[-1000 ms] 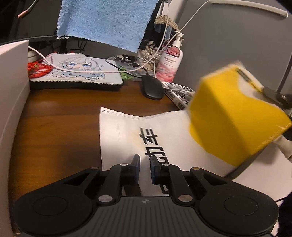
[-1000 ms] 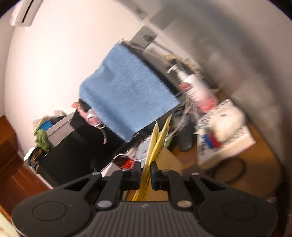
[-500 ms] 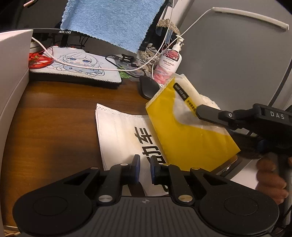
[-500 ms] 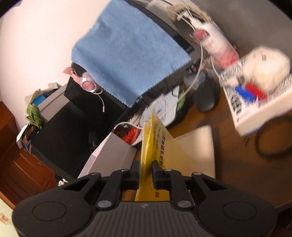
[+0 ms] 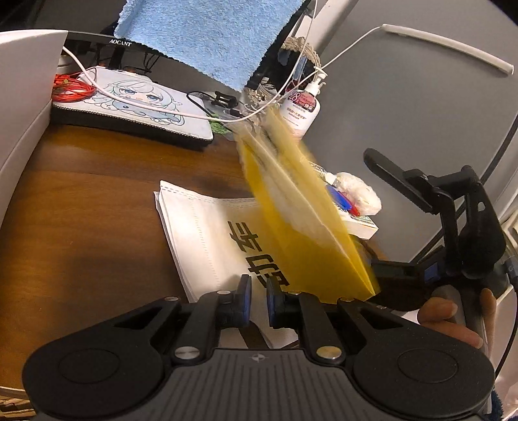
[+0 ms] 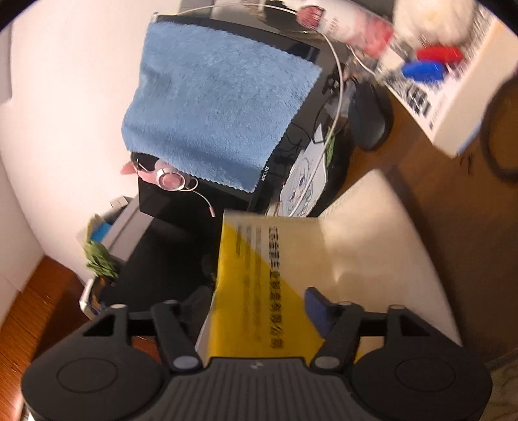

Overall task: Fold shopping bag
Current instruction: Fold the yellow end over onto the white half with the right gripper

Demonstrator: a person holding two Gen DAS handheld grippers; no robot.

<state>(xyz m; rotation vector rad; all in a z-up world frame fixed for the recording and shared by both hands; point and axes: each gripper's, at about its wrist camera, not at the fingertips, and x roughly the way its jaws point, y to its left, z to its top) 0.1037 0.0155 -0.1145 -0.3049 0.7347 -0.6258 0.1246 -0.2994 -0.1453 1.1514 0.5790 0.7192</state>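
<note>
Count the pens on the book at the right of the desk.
2: a blue pen and a red pen lie side by side on the book, next to a white fluffy thing. More may be hidden behind it.

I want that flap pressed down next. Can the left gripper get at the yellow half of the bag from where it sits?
Probably yes. The left gripper rests shut on the white half, the yellow flap hangs just beside it, and the right gripper is opening off the flap.

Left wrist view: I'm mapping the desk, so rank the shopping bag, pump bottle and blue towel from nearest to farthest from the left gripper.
1. shopping bag, on the desk under the left gripper.
2. pump bottle, back right.
3. blue towel, hanging at the top.
</note>
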